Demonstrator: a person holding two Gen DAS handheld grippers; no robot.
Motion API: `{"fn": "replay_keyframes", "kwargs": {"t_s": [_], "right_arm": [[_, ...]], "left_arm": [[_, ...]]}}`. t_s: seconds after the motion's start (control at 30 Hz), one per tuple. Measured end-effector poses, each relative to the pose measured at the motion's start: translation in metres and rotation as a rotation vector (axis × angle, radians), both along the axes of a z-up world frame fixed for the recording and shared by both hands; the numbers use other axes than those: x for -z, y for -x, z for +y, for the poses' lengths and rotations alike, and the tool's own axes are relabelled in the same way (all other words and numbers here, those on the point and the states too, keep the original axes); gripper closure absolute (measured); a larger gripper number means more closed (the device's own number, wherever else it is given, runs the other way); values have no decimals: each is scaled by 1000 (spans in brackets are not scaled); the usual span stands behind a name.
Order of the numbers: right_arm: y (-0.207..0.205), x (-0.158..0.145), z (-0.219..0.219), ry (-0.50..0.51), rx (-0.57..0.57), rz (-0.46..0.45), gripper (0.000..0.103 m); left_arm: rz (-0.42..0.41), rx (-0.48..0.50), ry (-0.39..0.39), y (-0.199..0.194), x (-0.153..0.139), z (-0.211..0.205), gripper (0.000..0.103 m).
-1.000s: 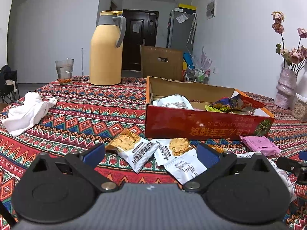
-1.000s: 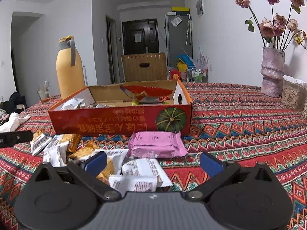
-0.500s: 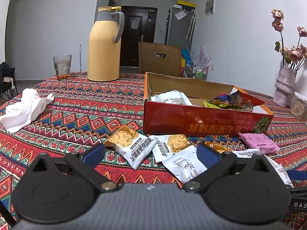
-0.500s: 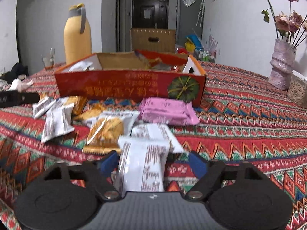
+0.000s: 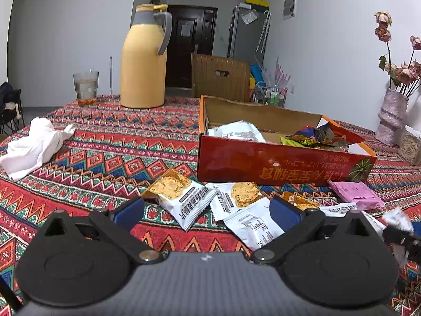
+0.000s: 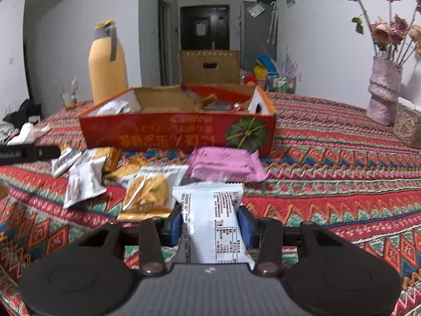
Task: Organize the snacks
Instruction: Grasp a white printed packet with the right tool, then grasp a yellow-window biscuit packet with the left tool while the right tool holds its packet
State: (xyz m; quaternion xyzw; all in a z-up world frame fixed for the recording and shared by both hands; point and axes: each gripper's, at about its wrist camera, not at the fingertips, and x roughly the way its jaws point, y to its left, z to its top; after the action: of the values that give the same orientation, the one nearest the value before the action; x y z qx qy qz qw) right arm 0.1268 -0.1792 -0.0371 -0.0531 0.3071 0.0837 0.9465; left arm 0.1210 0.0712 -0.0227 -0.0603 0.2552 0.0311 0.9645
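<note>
Now the right gripper (image 6: pixel 210 222) has just been closing, and its blue pads (image 6: pixel 175 222) press on both sides of a white foil snack packet with black print (image 6: pixel 213 218), which stands between them with its top edge clear of the jaws. The step in hand looks like the pick-up of this packet for the open red cardboard box with a pumpkin picture (image 6: pixel 179 134), which sits straight ahead across the red zigzag-patterned tablecloth (image 6: pixel 329 173). To do it well, the person should keep the squeeze firm but gentle, since the foil probably crumples and slips, lift straight up to clear the flat pink wrapped packet (image 6: pixel 223 163) just beyond, and carry it over the box's near wall before letting go. The right gripper points forward and somewhat downward toward the table.

The left gripper (image 5: pixel 208 213) hangs low over the cloth with its jaws wide apart and nothing between the pads, aimed at loose white-and-orange cracker packets (image 5: pixel 181 194) that lie just in front of the box.
</note>
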Motion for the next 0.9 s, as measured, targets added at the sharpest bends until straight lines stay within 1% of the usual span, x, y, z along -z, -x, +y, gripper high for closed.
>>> {"fn": "replay_keyframes", "kwargs": {"t_s": [0.13, 0.2, 0.33, 0.4, 0.47, 0.57, 0.67, 0.9], "right_arm": [[-6, -6, -12, -11, 36, -33, 60], [-11, -9, -17, -13, 51, -48, 60], [-20, -13, -24, -20, 73, -78, 60], [-27, -14, -27, -26, 90, -89, 60], [-35, -15, -31, -35, 108, -98, 60], [-50, -15, -39, -64, 150, -105, 60], [-62, -10, -47, -88, 201, -102, 60], [-77, 6, -62, -129, 278, -57, 60]], "left_arm": [[39, 9, 37, -3, -5, 7, 0], [46, 12, 36, -3, -10, 10, 0], [67, 28, -40, -10, -22, 15, 0], [80, 36, -86, -17, -27, 18, 0], [98, 55, -112, -27, -28, 23, 0], [149, 112, -98, -47, -21, 34, 0], [184, 139, -104, -66, -9, 39, 0], [207, 169, -76, -84, 15, 43, 0]]}}
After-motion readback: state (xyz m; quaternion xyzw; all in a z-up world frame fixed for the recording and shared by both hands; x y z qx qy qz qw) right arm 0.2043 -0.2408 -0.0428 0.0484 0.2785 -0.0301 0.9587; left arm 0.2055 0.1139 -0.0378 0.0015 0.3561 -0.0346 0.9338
